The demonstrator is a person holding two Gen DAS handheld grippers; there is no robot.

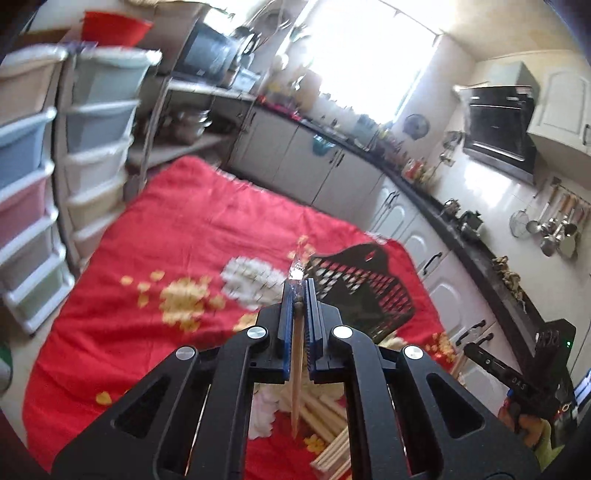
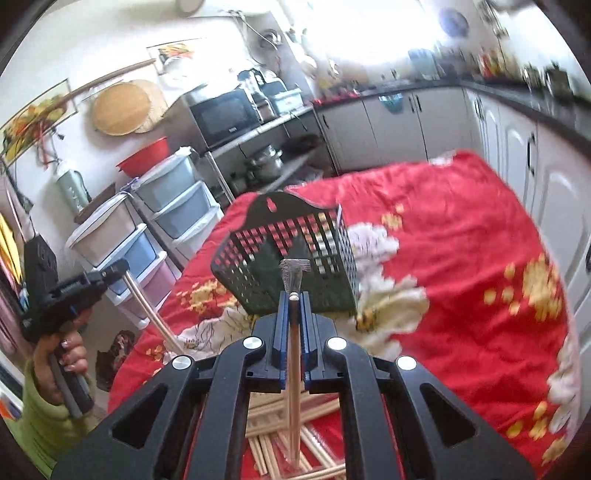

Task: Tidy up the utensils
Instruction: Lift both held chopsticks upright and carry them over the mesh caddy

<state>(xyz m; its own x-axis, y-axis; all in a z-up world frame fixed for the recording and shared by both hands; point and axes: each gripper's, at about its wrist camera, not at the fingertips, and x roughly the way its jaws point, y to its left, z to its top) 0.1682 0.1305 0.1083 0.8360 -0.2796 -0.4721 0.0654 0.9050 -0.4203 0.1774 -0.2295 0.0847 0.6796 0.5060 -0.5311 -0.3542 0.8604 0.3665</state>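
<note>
My left gripper (image 1: 298,291) is shut on a wooden chopstick (image 1: 296,369) whose far end carries a bit of clear wrapper. My right gripper (image 2: 293,295) is shut on another wooden chopstick (image 2: 293,387) with a silvery wrapped tip. Both are held above a red flowered cloth (image 1: 184,229). A black mesh utensil basket (image 2: 291,254) lies tilted on the cloth just beyond the right gripper; it also shows in the left wrist view (image 1: 362,291), right of the left gripper. A pile of loose chopsticks (image 2: 280,439) lies under both grippers. The left gripper (image 2: 110,275) with its chopstick shows at the left of the right wrist view.
Plastic drawer towers (image 1: 55,177) stand left of the cloth, with a red bowl (image 1: 114,27) on top. White cabinets under a dark counter (image 1: 424,192) run along the right. A shelf with a microwave (image 2: 225,114) and pots stands behind.
</note>
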